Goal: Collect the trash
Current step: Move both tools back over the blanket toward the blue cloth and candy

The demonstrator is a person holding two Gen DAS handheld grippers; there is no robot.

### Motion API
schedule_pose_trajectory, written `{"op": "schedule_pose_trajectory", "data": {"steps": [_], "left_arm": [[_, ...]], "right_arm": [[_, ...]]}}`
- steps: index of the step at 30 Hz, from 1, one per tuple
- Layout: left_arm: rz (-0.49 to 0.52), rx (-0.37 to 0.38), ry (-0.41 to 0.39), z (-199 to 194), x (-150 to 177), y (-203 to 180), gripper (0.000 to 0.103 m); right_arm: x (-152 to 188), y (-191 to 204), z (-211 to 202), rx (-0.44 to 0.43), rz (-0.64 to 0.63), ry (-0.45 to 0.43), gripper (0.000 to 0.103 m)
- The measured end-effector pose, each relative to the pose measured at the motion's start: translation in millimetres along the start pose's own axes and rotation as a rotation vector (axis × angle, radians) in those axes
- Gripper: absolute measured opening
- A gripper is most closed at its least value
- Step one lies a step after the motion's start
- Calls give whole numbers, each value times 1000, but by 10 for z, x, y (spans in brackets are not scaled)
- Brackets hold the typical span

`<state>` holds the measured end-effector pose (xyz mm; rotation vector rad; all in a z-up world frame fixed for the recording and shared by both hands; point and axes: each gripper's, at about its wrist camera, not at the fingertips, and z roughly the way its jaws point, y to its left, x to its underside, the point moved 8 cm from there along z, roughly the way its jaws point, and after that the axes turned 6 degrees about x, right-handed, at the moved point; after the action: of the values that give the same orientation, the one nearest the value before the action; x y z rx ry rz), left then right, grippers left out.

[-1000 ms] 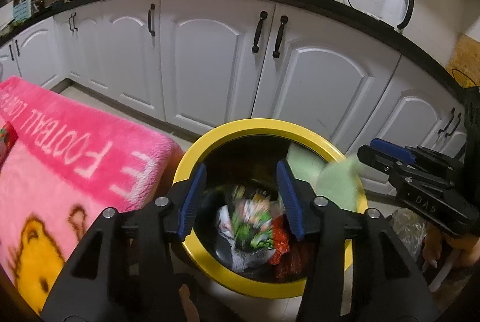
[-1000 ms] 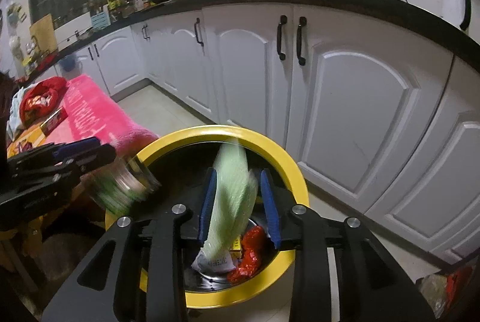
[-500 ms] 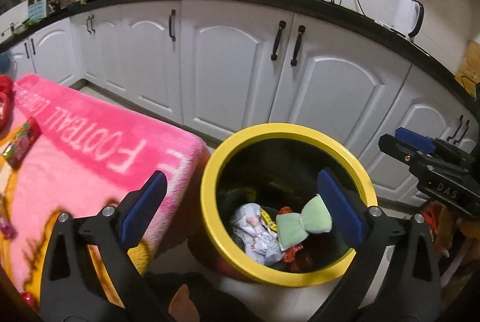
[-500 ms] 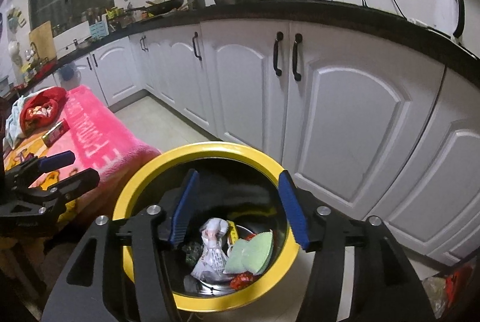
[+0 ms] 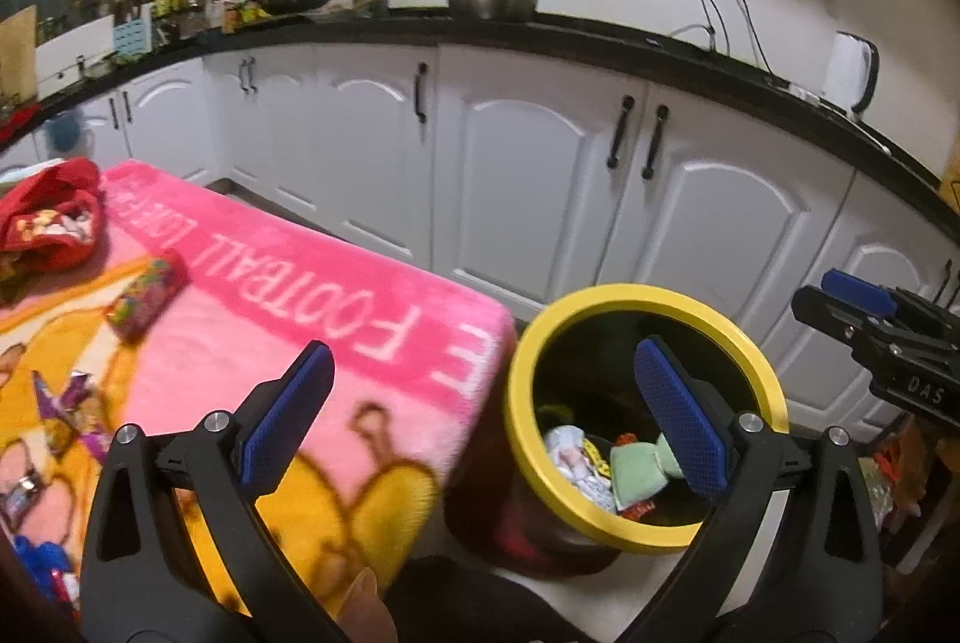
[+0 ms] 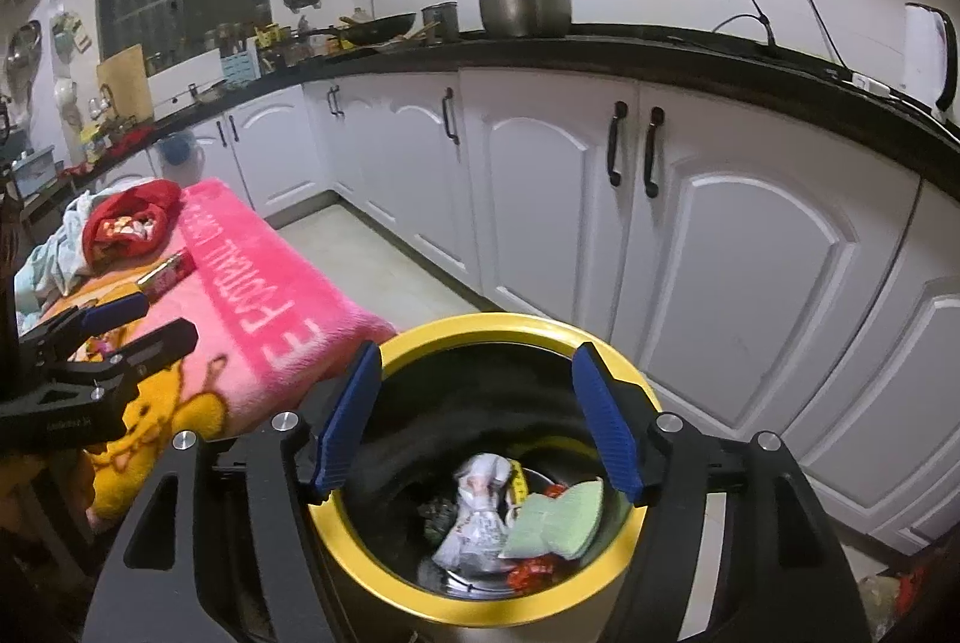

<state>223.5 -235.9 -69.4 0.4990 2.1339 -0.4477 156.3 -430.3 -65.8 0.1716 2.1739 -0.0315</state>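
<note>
Your left tool (image 5: 480, 415) stands wide, nothing between its blue pads; it hangs over the near edge of the pink blanket-covered surface (image 5: 252, 343), just beside the yellow-rimmed bin (image 5: 645, 295). Your right tool (image 6: 480, 421) is also spread wide and empty, directly above the bin (image 6: 510, 325). Inside the bin lie a pale green packet (image 6: 558, 520), a crumpled white wrapper (image 6: 477, 523) touching it, and a red wrapper (image 6: 531, 577) below both. On the surface, away from the bin, a red snack packet (image 5: 147, 298) and a purple wrapper (image 5: 63, 400) remain uncollected.
</note>
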Motion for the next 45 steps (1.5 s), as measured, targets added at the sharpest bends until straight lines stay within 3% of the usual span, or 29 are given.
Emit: {"op": "schedule_pose_trajectory", "data": {"steps": [28,45], "left_arm": [[-129,-217,-151,-1046,14,1138,92],[-209,-348,-168,-1561,293,1817,92]], "right_arm": [[-300,1345,-238,-219,-82,-8,69],[-402,2272,-259,-366,-180,-18,69]]}}
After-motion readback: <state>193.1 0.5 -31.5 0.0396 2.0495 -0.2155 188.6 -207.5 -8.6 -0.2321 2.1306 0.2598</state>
